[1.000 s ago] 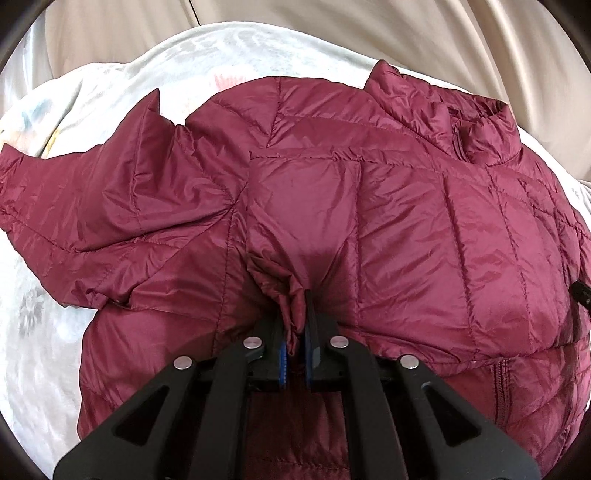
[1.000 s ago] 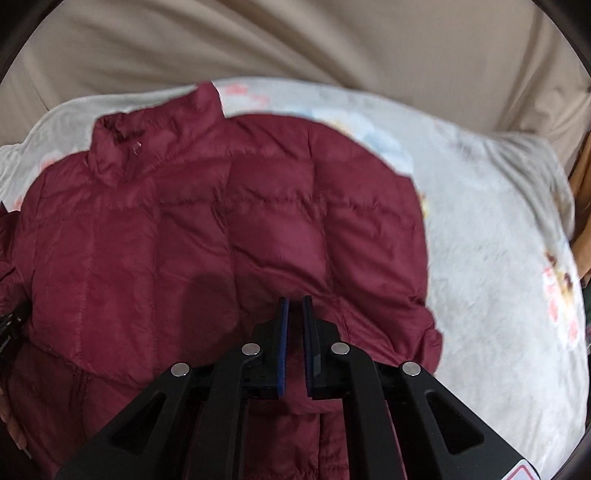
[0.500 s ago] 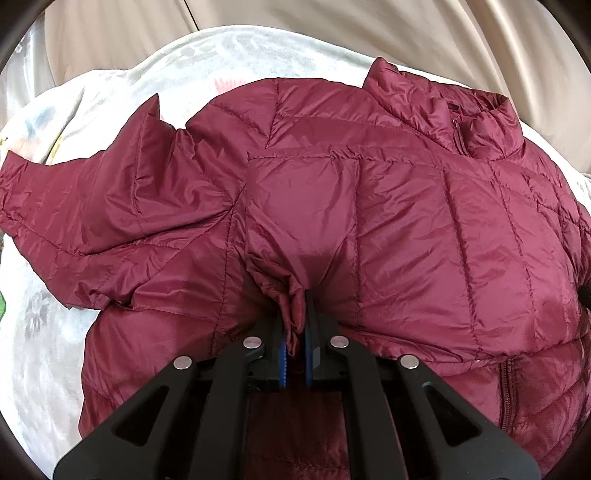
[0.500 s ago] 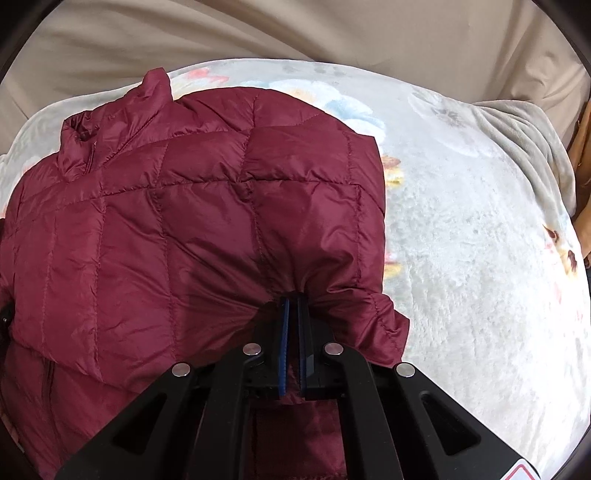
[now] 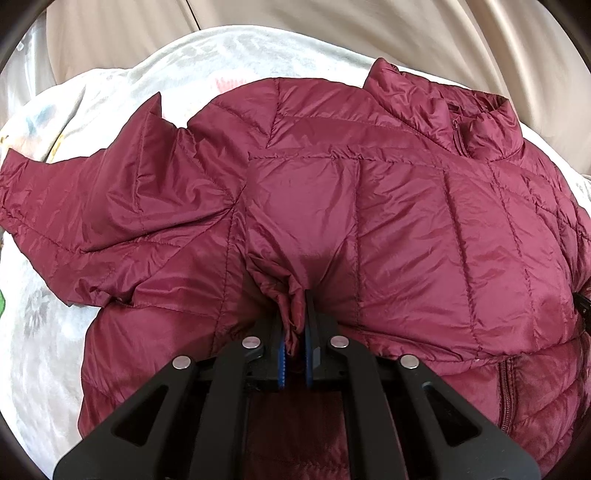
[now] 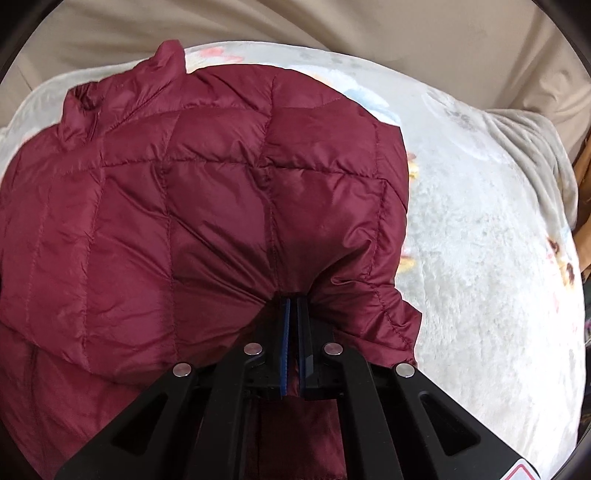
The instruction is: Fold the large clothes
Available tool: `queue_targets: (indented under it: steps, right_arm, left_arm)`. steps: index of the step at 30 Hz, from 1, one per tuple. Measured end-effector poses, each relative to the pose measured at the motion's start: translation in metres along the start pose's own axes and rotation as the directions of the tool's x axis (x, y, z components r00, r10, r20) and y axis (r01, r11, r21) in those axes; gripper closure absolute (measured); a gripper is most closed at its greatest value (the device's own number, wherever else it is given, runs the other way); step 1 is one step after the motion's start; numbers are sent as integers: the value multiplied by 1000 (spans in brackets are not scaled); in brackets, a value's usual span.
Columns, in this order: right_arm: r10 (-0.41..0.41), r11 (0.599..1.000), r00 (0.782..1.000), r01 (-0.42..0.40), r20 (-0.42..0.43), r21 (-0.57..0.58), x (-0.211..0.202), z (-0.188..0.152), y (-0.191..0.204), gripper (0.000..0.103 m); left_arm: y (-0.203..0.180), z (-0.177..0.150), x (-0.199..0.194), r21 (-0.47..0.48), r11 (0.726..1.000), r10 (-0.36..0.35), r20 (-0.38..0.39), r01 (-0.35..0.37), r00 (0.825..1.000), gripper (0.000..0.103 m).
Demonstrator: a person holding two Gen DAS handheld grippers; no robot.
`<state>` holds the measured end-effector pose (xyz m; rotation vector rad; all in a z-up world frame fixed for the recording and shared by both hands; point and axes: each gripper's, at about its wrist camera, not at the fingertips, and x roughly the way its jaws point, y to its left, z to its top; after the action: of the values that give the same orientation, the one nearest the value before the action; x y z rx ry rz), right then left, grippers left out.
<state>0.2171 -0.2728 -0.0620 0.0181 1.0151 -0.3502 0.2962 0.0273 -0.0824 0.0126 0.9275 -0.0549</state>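
Observation:
A dark red quilted puffer jacket (image 5: 369, 221) lies on a pale blanket, collar (image 5: 461, 122) at the far side. My left gripper (image 5: 295, 314) is shut on a bunched fold of the jacket near its left half. A sleeve (image 5: 74, 206) lies spread out to the left. In the right wrist view the jacket (image 6: 184, 221) fills the left and middle, collar (image 6: 122, 96) far left. My right gripper (image 6: 293, 302) is shut on the jacket's folded edge near its right side, where the fabric puckers around the fingers.
The pale floral blanket (image 6: 480, 258) covers the bed right of the jacket and shows left of it in the left wrist view (image 5: 37, 350). A beige sheet or curtain (image 6: 332, 26) hangs behind. A brown edge (image 6: 583, 206) shows far right.
My right gripper closed on the jacket's right edge and drew the fabric inward. My left gripper kept its grip and the view shifted only slightly.

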Motion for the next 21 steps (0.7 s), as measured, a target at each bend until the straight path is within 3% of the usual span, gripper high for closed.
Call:
queue_targets:
  steps: [2, 7, 10, 12, 16, 21]
  right_arm:
    - [10, 1000, 1000, -10, 5, 17, -8, 1, 1, 103]
    - [101, 994, 993, -104, 61, 38, -50, -1, 22, 102]
    - [140, 990, 987, -141, 85, 9, -75, -8, 48, 102]
    - [171, 985, 981, -171, 95, -14, -90, -17, 66, 102]
    - [258, 966, 964, -258, 73, -9, -112, -35, 94, 99]
    - [293, 956, 955, -292, 37, -19, -130, -61, 127, 97]
  left_arm:
    - [6, 1, -4, -29, 999, -21, -11, 21, 1000, 95]
    - [60, 0, -40, -211, 972, -101, 15, 102, 995, 44]
    - [116, 4, -62, -315, 947, -48, 59, 64, 997, 27]
    - [168, 11, -72, -417, 908, -8, 79, 40, 997, 23]
    - [273, 21, -64, -596, 802, 110, 77, -42, 991, 23]
    - [338, 25, -28, -682, 721, 171, 10, -118, 985, 26]
